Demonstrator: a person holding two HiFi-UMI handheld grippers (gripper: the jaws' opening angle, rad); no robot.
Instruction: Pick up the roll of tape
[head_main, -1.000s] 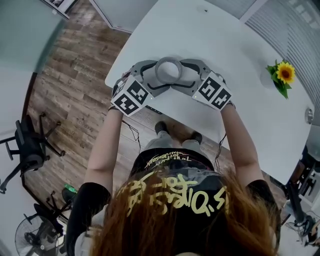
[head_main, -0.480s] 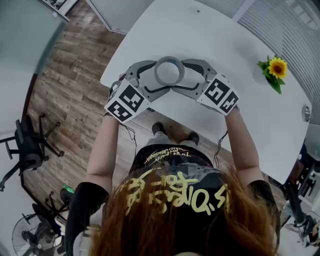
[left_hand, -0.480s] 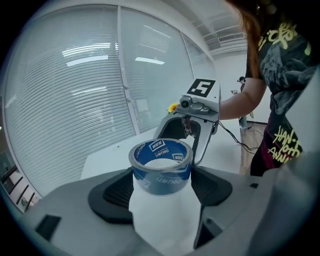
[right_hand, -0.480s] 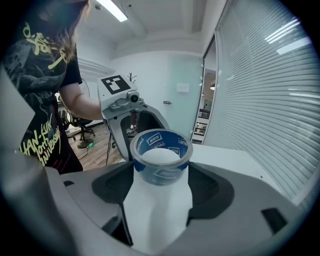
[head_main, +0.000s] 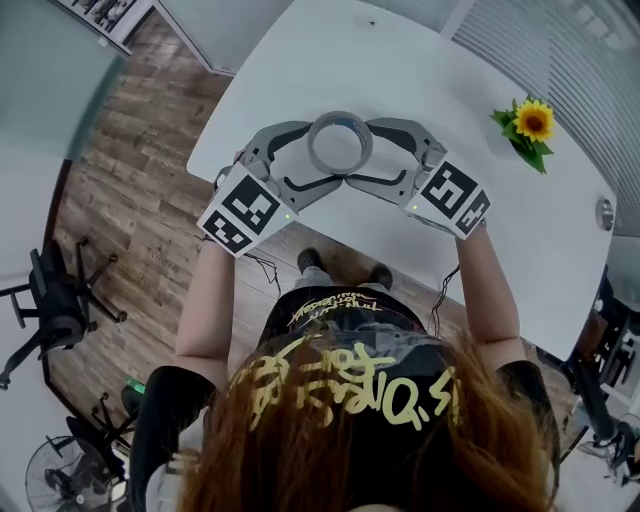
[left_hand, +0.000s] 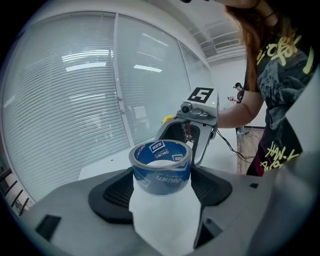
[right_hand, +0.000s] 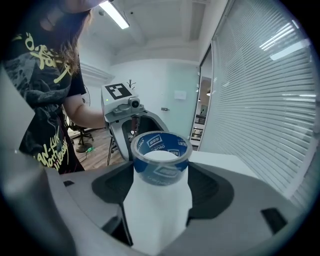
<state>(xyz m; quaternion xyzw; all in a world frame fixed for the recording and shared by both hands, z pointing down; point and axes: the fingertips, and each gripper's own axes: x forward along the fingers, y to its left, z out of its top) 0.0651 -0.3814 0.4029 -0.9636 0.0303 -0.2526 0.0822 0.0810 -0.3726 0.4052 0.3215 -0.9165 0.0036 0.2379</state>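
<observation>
Moved: roll of tape (head_main: 340, 143) is raised higher above tabletop (head_main: 420, 80) | Hold: roll is clasped by wide-spread left tool (head_main: 326, 153) and right tool (head_main: 358, 152) | Step: lift is judged under way | Next: even squeeze is needed

A sunflower (head_main: 533, 120) sits near the white table's (head_main: 400, 40) right edge, while a black office chair (head_main: 50, 310) and a fan (head_main: 65, 480) stand on the wooden floor (head_main: 130, 140).

You hold both forearms stretched forward, your left gripper (head_main: 325, 153) and right gripper (head_main: 357, 152) facing tip to tip, each with jaws spread wide, clamping the roll of tape (left_hand: 161, 167).
</observation>
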